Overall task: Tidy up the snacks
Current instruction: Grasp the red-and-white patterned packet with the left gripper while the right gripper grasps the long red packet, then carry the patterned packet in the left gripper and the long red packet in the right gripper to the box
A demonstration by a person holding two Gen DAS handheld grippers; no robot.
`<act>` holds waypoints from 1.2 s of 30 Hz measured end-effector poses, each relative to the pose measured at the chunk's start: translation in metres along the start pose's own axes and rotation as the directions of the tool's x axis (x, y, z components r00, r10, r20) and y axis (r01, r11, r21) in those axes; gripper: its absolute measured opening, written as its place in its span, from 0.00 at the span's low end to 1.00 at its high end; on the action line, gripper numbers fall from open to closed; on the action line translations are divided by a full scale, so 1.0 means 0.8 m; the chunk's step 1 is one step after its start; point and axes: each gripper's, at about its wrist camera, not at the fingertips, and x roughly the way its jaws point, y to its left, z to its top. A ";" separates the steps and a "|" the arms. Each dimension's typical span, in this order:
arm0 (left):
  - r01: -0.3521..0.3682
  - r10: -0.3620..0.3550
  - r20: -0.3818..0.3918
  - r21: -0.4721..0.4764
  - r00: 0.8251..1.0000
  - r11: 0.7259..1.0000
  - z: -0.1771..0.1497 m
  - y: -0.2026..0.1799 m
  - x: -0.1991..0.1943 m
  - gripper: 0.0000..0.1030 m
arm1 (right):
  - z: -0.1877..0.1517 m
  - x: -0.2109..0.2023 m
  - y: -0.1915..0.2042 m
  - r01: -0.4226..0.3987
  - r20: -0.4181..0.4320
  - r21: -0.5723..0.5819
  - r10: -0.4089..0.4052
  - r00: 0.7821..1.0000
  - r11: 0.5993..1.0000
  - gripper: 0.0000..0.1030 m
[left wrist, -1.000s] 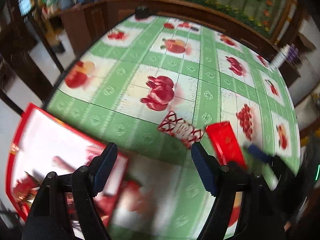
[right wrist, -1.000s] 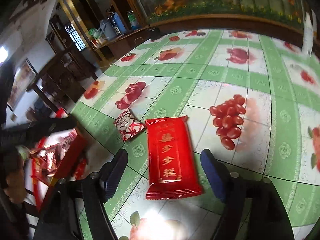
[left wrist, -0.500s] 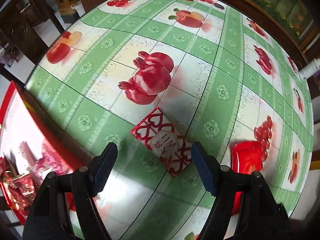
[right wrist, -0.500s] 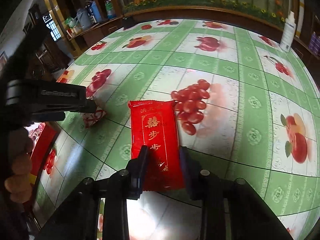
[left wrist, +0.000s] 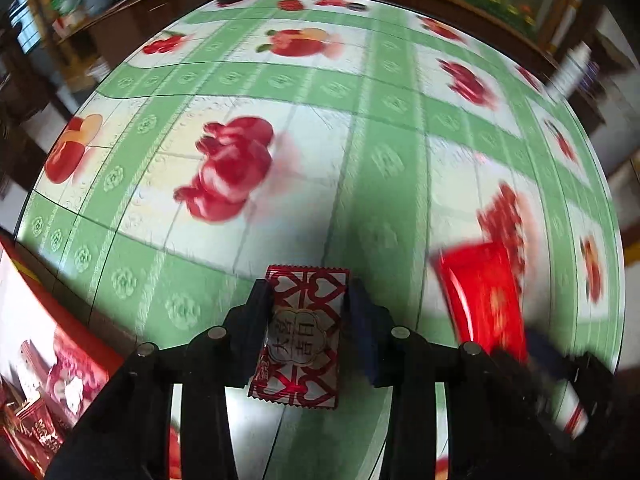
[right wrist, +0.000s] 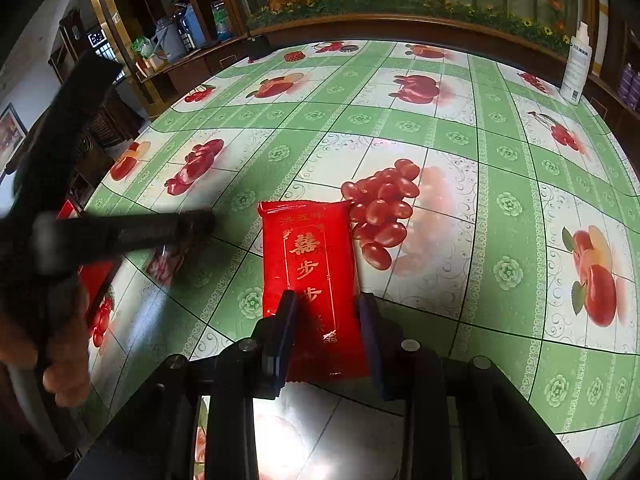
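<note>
My left gripper [left wrist: 310,292] is shut on a small red-and-white patterned snack packet [left wrist: 300,336] that lies on the green fruit-print tablecloth [left wrist: 360,140]. My right gripper [right wrist: 326,312] is shut on a long red snack packet with gold characters [right wrist: 310,264], gripping its near end. In the left wrist view the red packet [left wrist: 484,296] shows blurred at the right. In the right wrist view the left gripper's arm [right wrist: 120,232] crosses at the left, covering most of the small packet [right wrist: 164,266].
A red box with several snack packets [left wrist: 36,380] sits past the table's left edge. A white bottle [right wrist: 576,68] stands at the far right corner. A small dark object [right wrist: 256,46] rests at the far edge. Wooden cabinets surround the table.
My left gripper moved onto the small patterned packet and closed on it. My right gripper, open a second ago, closed on the red packet's near end.
</note>
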 end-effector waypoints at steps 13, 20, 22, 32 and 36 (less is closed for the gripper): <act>0.027 -0.042 0.057 0.228 0.997 0.973 -0.126 -0.014 -0.050 0.36 | -0.027 -0.017 -0.007 -0.010 0.043 0.028 0.009 0.999 1.000 0.31; -0.042 0.005 0.135 0.277 0.991 0.960 -0.156 -0.011 -0.062 0.36 | -0.063 -0.043 -0.015 -0.019 0.046 0.118 0.014 0.999 0.993 0.28; -0.061 0.017 0.159 0.277 0.987 0.959 -0.160 -0.010 -0.063 0.36 | -0.071 -0.049 -0.017 -0.036 0.037 0.151 0.031 0.999 0.988 0.24; -0.075 0.020 0.218 0.245 0.976 0.967 -0.178 0.009 -0.068 0.36 | -0.109 -0.072 -0.008 0.049 -0.028 0.189 -0.044 0.999 0.981 0.05; -0.048 0.001 0.211 0.218 0.977 0.975 -0.181 0.018 -0.068 0.37 | -0.099 -0.072 -0.007 0.010 -0.038 0.293 0.001 0.999 0.956 0.10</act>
